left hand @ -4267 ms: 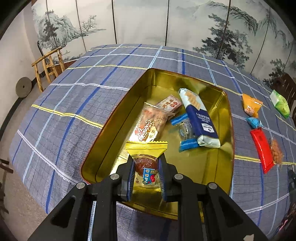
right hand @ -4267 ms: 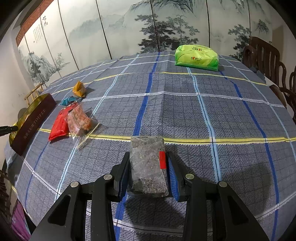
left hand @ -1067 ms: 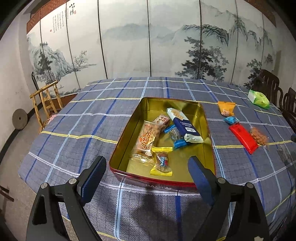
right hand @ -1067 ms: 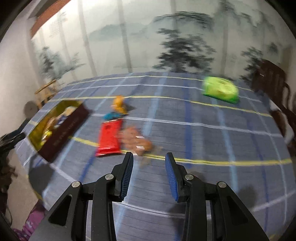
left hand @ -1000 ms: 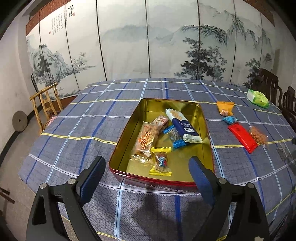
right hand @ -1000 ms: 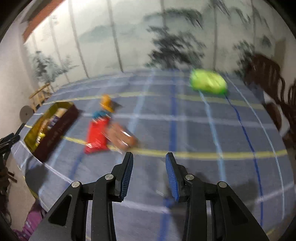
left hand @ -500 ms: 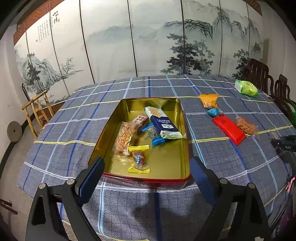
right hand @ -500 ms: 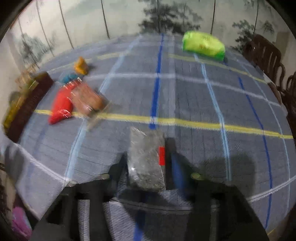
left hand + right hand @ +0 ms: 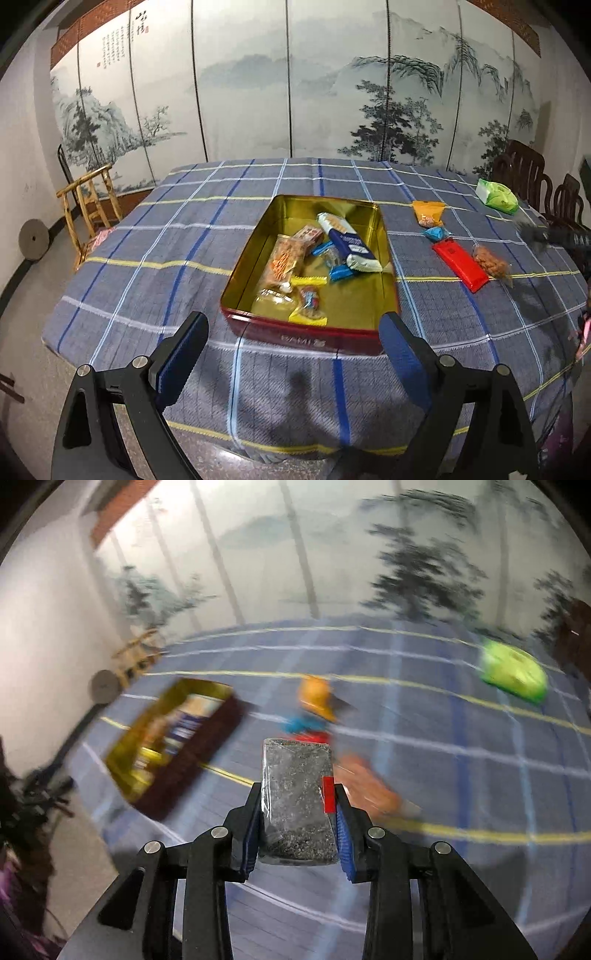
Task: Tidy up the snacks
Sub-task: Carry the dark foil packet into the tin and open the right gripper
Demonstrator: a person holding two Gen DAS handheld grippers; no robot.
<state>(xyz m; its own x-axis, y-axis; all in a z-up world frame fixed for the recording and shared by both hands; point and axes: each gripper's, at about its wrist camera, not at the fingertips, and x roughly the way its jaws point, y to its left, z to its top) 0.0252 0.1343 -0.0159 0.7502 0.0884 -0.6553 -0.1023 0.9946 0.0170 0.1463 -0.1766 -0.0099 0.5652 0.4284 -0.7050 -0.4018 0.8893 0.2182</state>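
A gold tin (image 9: 384,236) with red sides sits mid-table holding several snack packs. My left gripper (image 9: 293,350) is wide open and empty, held back over the table's near edge. My right gripper (image 9: 297,805) is shut on a clear pack of dark grey snack (image 9: 295,794) with a red tag, lifted above the table. The tin (image 9: 218,738) lies to the left of it in the blurred right wrist view. On the cloth to the right of the tin lie an orange pack (image 9: 427,214), a small blue pack (image 9: 436,233), a red pack (image 9: 460,264) and a clear pack of nuts (image 9: 489,260).
A green pack (image 9: 496,192) lies at the table's far right, near dark wooden chairs (image 9: 532,177). A light wooden chair (image 9: 88,203) stands at the left. A painted folding screen runs behind the table. The right gripper shows as a dark blur at the right edge (image 9: 557,236).
My right gripper has lifted the dark grey pack off the cloth and swung towards the tin. My left gripper has drawn back from the tin, open.
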